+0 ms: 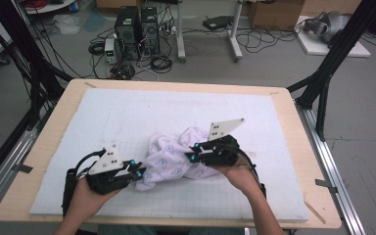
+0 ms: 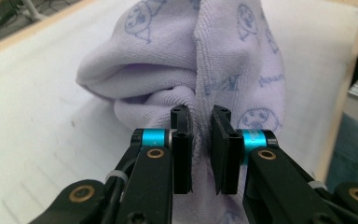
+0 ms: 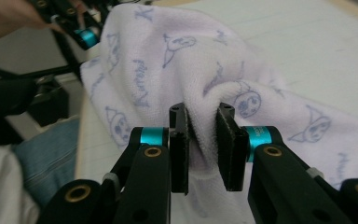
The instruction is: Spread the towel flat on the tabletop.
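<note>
— Pale lilac terry towel printed with blue cartoon figures (image 1: 176, 156), bunched near the front middle of the white gridded foam mat (image 1: 127, 112), held between two grippers rather than lying flat.

— Why bunched?

— Pinched at two separate folds, apparently to be lifted and shaken open. Left gripper (image 2: 200, 140), at the towel's left end, clamped on a fold of cloth, pads (image 2: 182, 154) pressing a thin ridge of terry.

— And the other side?

— Right gripper (image 3: 201, 140), on the towel's right upper edge, likewise clamped on a fold. Both grips near the hem, probably to find corners.

— Beyond that?

— Light wooden table (image 1: 293, 147) under the mat; black computer towers (image 1: 137, 29) on the floor behind.
</note>
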Action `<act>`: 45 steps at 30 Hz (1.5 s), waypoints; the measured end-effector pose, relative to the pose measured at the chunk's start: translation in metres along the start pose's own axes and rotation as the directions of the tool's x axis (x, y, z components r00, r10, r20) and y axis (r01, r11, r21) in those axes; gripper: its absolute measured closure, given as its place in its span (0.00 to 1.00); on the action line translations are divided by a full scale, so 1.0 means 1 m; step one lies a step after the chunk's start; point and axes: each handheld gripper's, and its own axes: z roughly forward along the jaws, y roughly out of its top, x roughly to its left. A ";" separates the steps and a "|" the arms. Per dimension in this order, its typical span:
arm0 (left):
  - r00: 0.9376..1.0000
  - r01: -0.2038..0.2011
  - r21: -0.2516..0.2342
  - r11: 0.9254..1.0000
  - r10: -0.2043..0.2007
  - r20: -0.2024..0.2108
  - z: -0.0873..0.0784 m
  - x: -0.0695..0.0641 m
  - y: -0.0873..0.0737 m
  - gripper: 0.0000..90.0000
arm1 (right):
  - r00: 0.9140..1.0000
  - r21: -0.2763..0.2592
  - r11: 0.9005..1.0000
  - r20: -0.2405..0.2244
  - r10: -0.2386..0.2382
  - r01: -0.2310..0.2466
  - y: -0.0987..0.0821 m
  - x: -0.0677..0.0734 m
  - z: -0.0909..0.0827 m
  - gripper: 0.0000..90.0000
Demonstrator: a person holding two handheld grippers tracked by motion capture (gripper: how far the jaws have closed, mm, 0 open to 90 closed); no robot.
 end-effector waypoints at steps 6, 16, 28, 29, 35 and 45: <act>0.999 0.038 -0.003 0.999 -0.038 0.015 -0.005 0.004 -0.011 0.65 | 0.998 0.099 0.995 -0.067 0.001 0.005 -0.033 0.024 0.030 0.85; 0.999 0.050 -0.019 0.999 -0.050 0.001 0.043 0.037 0.019 0.53 | 0.997 0.011 0.998 0.037 0.067 -0.067 -0.043 0.014 -0.004 0.59; 0.995 0.078 0.172 0.982 -0.088 0.051 0.112 0.062 0.012 0.69 | 0.954 0.184 0.958 0.246 0.172 -0.220 -0.074 -0.020 0.027 0.60; 0.994 0.072 0.174 0.982 -0.084 0.063 0.111 0.061 0.011 0.78 | 0.955 0.186 0.959 0.246 0.165 -0.213 -0.076 -0.020 0.030 0.63; 0.997 0.038 0.174 0.984 -0.048 0.056 0.102 0.055 0.011 0.97 | 0.966 0.159 0.970 0.209 0.150 -0.185 -0.075 -0.022 0.025 0.95; 0.999 0.038 0.080 0.996 -0.039 0.011 0.040 0.040 0.008 0.97 | 0.978 0.057 0.994 0.192 0.085 -0.097 -0.044 -0.007 -0.009 0.95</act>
